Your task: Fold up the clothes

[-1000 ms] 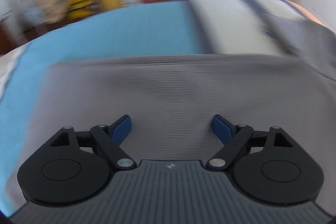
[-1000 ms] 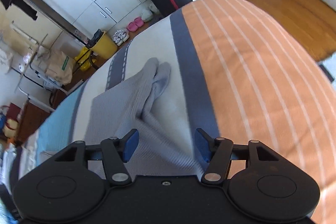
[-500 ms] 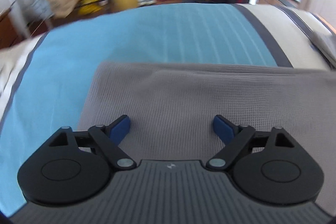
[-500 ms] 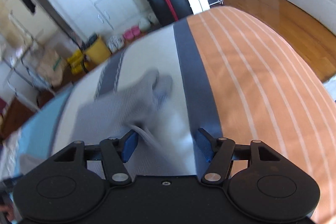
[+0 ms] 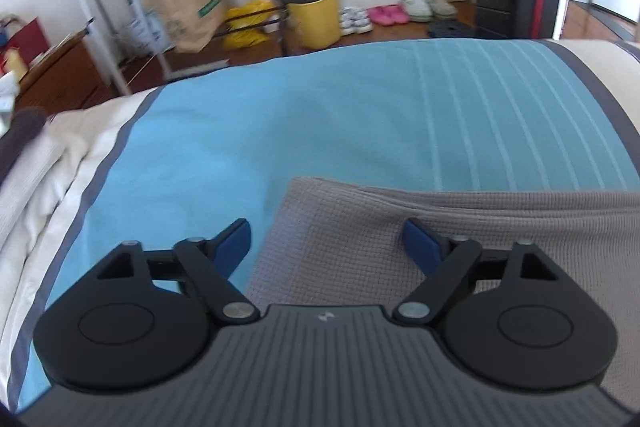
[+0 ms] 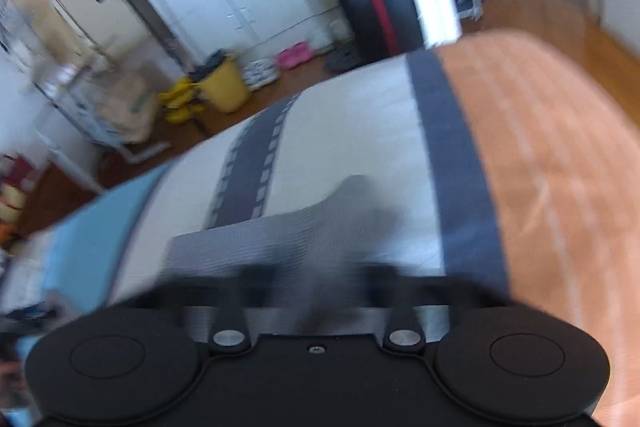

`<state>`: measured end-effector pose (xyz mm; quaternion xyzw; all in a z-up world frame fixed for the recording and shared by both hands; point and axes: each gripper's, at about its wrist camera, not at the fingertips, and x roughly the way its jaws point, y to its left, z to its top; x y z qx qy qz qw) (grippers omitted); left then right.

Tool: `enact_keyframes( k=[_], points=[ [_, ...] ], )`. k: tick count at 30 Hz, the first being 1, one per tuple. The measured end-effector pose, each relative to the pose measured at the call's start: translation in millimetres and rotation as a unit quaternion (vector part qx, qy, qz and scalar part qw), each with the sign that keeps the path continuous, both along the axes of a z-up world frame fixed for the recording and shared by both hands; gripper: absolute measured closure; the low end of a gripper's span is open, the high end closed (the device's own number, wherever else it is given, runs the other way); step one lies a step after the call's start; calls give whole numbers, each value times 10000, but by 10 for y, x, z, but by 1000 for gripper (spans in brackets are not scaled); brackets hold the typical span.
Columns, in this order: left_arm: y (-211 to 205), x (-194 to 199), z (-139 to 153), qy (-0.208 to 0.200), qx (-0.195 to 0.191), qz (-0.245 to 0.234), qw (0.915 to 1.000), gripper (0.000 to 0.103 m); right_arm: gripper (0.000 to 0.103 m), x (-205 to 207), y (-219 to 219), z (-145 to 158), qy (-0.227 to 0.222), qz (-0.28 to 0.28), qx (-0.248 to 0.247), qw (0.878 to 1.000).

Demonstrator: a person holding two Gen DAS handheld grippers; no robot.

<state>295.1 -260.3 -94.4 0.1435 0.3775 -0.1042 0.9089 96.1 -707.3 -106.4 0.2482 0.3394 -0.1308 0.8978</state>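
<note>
A: What has just changed on the bed [image 5: 280,131]?

B: Both sets of jaws have been closing. The right gripper [image 6: 316,279] is blurred in its own view; its fingers have come nearly together from well apart half a second ago, and the grey garment [image 6: 280,235] lies right at them — whether cloth is actually pinched cannot be told from the blur.

A: And the left gripper [image 5: 326,247]?

B: Its jaws stand apart but narrower than a second ago; the garment's corner [image 5: 304,195] sits between the blue pads, the left pad over the blue stripe [image 5: 240,147] just beside the cloth's edge, the right pad over the cloth; neither presses on it yet.

A: What differs otherwise from the earlier pictures?

B: A second ago the left view was filled with grey cloth; now the cloth's left edge and far corner show, with the blue stripe beyond. In the right view the sleeve end lies on the cream band, beside the dark stripe [image 6: 456,167], much as before.

A: Meaning for the fold?

B: Likely the grasp step — one end probably taken, the other corner about to be; no fold is made yet.
</note>
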Motion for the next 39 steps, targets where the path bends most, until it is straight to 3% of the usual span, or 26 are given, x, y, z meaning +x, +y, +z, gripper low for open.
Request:
enact_keyframes(
  k=[4, 7, 10, 13, 16, 18, 19, 21, 24, 25, 26, 28, 30, 32, 35, 37, 39],
  points=[
    [67, -427, 288, -601, -238, 119, 9978, 33, 93, -306, 349, 276, -425, -307, -784, 9955],
    [49, -725, 579, -803, -1005, -58, 9917, 33, 93, -519, 683, 565, -502, 63, -1246, 9909],
    [-65, -984, 763, -536, -1837, -451, 9805, 33, 93, -716, 1126, 803, -408, 674, -1938, 9779],
    [-244, -1295, 798, -91, -2448, -841, 9659, 32, 92, -1039, 1545, 882, -258, 1629, -1963, 9666],
    [-524, -1595, 661, 432, -2573, -1262, 9571, 32, 84, -1271, 1915, 708, 505, 2798, -1909, 9395],
    [-688, -1779, 568, 583, -2468, -1426, 9567, 32, 72, -1380, 2073, 563, 1121, 3003, -2113, 9234],
    [-744, -1837, 534, 622, -2421, -1493, 9567, 32, 65, -1431, 2085, 544, 1258, 2887, -2181, 9237],
    [-833, -1907, 497, 641, -2366, -1603, 9562, 32, 53, -1533, 2013, 632, 1210, 2451, -1992, 9411],
    [-999, -1962, 536, 557, -2395, -1757, 9532, 33, 26, -1763, 1706, 858, 512, 1655, -849, 9812],
    [-1098, -1937, 587, 586, -2491, -1899, 9479, 33, 19, -1836, 1571, 883, 275, 1356, -393, 9896],
    [-1207, -1909, 638, 658, -2618, -2062, 9405, 32, 9, -1898, 1421, 877, 79, 1029, 68, 9946],
    [-1432, -1866, 719, 849, -2863, -2341, 9252, 28, 8, -1943, 1127, 761, -125, 393, 949, 9946],
    [-1670, -1897, 726, 1195, -2986, -2369, 9168, 28, 12, -1981, 889, 609, -333, -158, 1634, 9859],
    [-1835, -1945, 670, 1524, -3078, -2283, 9110, 28, 14, -1972, 876, 602, -650, -201, 1524, 9860],
    [-1873, -1977, 507, 1886, -3233, -1994, 9056, 28, 14, -1752, 1045, 725, -858, 385, 858, 9919],
    [-1855, -1930, 428, 2128, -2928, -1590, 9185, 31, 14, -1559, 1145, 729, -872, 773, 469, 9921],
    [-1824, -1864, 449, 2054, -2697, -1440, 9297, 31, 14, -1381, 1176, 636, -713, 879, 188, 9934]
  ],
)
